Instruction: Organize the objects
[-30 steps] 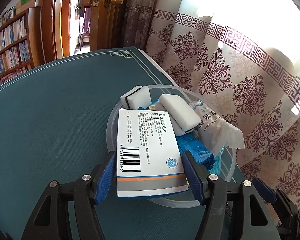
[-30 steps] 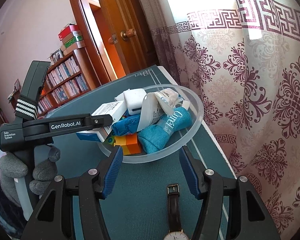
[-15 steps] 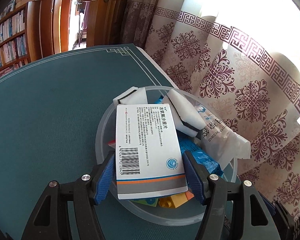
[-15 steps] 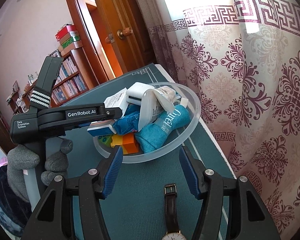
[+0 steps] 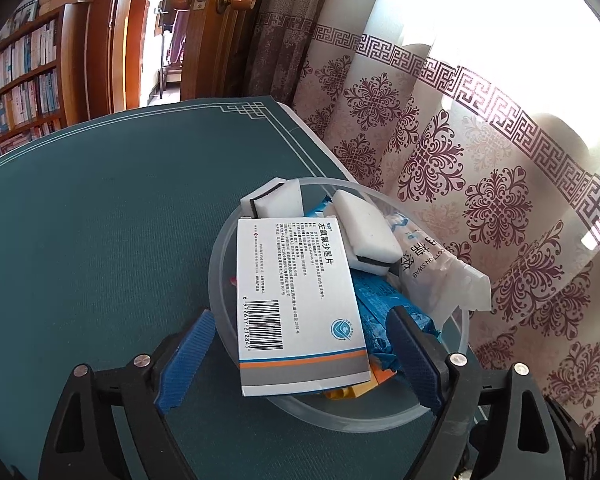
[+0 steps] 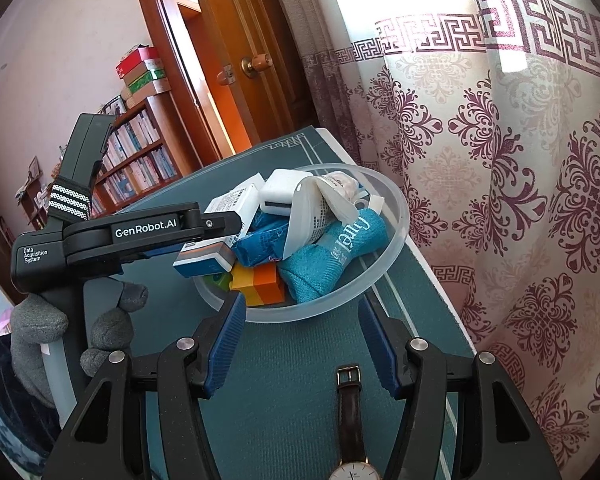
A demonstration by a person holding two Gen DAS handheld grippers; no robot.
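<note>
- Two changes stand out against the views from a second ago: the left gripper [image 5: 296, 354] then pinched the white cardboard medicine box with the barcode and orange-grey stripe [image 5: 296, 300] between its blue pads, and now its jaws are opening, with a clear gap on both sides of the box.
- Box position: it lies between the spread fingers, tilted, atop the heap in the translucent round plastic bowl [image 5: 340, 420], its striped end overhanging the rim at about 6 o'clock in the left wrist view. From the right wrist view the same box [image 6: 204, 258] sits at the bowl's 9 o'clock edge, next to the left tool's fingers.
- Meaning for the task: I judge this a release, so the box counts as delivered to the bowl, though its overhang leaves it somewhat precarious.
- Bowl contents beside it: white foam sponges with a dark stripe [image 5: 368, 236], a clear plastic cotton swab packet [image 5: 432, 276], a crinkled blue wrapper [image 5: 376, 308], a teal fabric pouch with white lettering [image 6: 332, 256] and an orange block [image 6: 260, 284].
- Right gripper [image 6: 302, 344]: unchanged, jaws parted with nothing between them, hovering over the dark green mat [image 5: 100, 220] short of the bowl.
- One item remains outside: a wristwatch with a brown leather strap and white dial [image 6: 352, 420], lying on the mat at 6 o'clock below the right tool, likely the next pick.
- Grey-gloved hand [image 6: 60, 328] grips the left tool's handle.
</note>
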